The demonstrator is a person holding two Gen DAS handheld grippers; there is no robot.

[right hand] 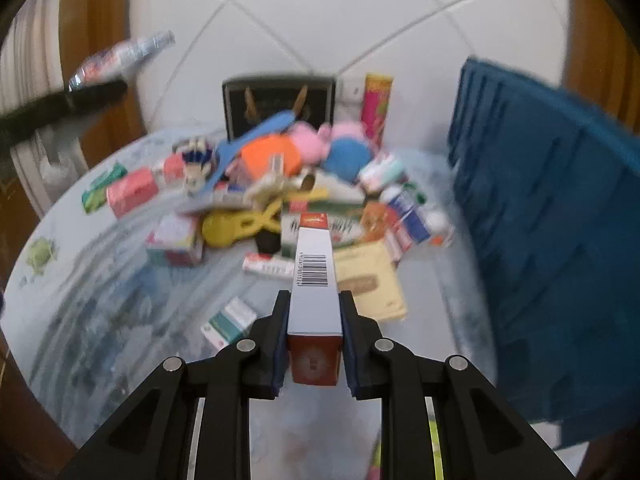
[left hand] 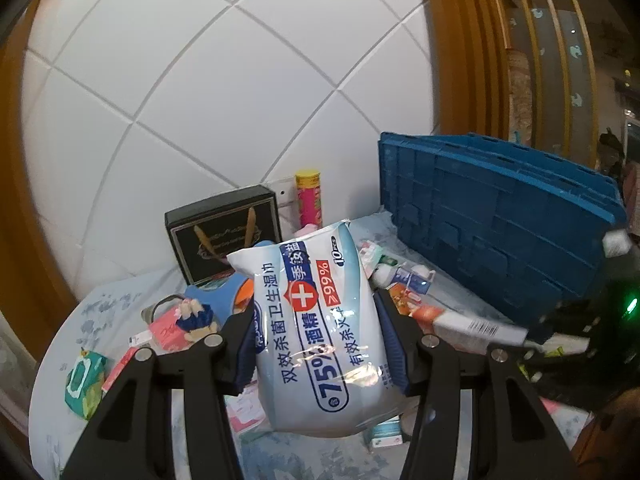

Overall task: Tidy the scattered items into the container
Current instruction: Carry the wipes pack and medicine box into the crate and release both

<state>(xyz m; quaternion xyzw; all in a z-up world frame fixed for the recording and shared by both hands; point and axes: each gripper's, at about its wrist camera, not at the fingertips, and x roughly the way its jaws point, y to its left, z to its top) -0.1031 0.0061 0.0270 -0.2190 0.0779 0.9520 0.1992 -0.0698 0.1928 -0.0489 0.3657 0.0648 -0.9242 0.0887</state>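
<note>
Left wrist view: left gripper clamped on a white-and-pale-blue wipes pack, blue pads pressing into both soft sides. Glossy, crinkled film, printed with a red cross badge, "75%" and ">99%", lettering running lengthwise; held upright and raised above the round table with its pale patterned cloth. Beneath and beyond: a green wipes packet at the left edge, a black gift bag with gold handles against the white wall, a yellow-capped pink tube beside it. Blue crate at the right, ribbed wall facing the camera. A long white carton with a barcode held level in front of the crate.

Right wrist view, blurred: right gripper clamped on that long white carton, red at the near end, barcode on top, pointing away over the heap. Yellow clip, orange and blue plush shapes, small boxes scattered on the cloth. Blue crate at the right.
</note>
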